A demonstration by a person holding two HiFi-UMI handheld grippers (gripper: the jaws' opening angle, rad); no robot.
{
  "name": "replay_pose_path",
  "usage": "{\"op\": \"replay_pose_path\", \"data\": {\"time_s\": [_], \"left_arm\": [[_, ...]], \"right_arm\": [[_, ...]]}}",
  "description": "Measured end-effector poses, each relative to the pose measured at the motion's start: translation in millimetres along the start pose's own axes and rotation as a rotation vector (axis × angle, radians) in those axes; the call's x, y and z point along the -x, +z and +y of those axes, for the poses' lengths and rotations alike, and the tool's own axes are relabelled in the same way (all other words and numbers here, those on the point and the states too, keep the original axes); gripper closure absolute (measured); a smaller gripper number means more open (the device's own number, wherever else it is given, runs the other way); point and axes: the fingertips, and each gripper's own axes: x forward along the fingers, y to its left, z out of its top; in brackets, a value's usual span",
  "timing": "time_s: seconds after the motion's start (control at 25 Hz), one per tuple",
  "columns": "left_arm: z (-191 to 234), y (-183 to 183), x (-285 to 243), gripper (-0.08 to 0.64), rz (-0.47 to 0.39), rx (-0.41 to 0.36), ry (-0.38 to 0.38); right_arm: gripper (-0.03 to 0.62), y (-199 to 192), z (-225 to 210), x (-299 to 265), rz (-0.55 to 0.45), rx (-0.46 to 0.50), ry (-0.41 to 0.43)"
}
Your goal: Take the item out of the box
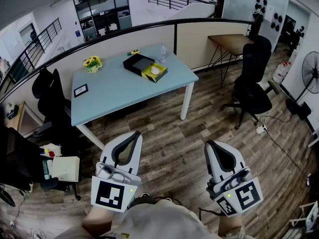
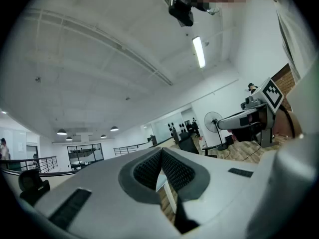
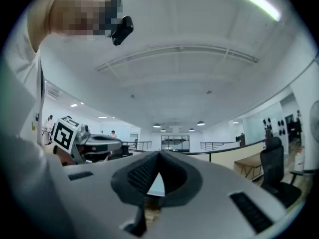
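On the light blue table [image 1: 119, 91], far ahead of me, lies a black box [image 1: 137, 63]. A yellow tray [image 1: 155, 72] with something white in it rests against the box's right end. Both grippers hang low near my body, well short of the table and over the wooden floor. My left gripper [image 1: 135, 134] is shut with nothing between its pads, and the left gripper view shows its tips [image 2: 160, 151] touching. My right gripper [image 1: 209, 144] is also shut and empty, its jaws [image 3: 158, 155] meeting at the tip.
The table also holds a sunflower bunch [image 1: 92, 63], a small dark frame [image 1: 80, 90], a clear bottle [image 1: 162, 54] and a small yellow object [image 1: 134, 51]. Black office chairs stand left [image 1: 52, 98] and right [image 1: 254, 81]. A fan [image 1: 310, 73] stands far right.
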Motion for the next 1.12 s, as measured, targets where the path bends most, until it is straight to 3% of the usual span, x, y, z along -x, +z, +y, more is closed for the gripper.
{"op": "replay_pose_path", "data": {"time_s": [0.16,0.4,0.6,0.72,0.88,1.12], "left_arm": [[-9.4,2.5,-0.8,0.555,-0.004,0.0,-0.011],[-18.0,7.1,2.5,0.555,-0.001,-0.003,-0.022],[-15.4,5.1,5.5,0.545,-0.005,0.03,0.015],[-12.3,7.3,2.6,0.225,-0.02,0.046,0.03],[2.3,13.4,-0.9,0.179,-0.072,0.015,0.08],[11.3,0.2,-21.1,0.175,-0.039,0.05,0.059]], "right_arm": [[0.589,4.1,-5.5,8.4,-0.043,-0.061,0.006],[0.589,7.2,-8.5,17.6,-0.056,-0.069,-0.001],[0.589,2.1,-9.5,22.1,-0.054,-0.078,-0.001],[0.589,-0.4,-11.5,21.6,-0.047,-0.081,-0.002],[0.589,-5.0,-17.8,17.6,-0.039,-0.081,-0.013],[0.589,-7.6,-26.3,-3.3,-0.049,-0.099,-0.003]]}}
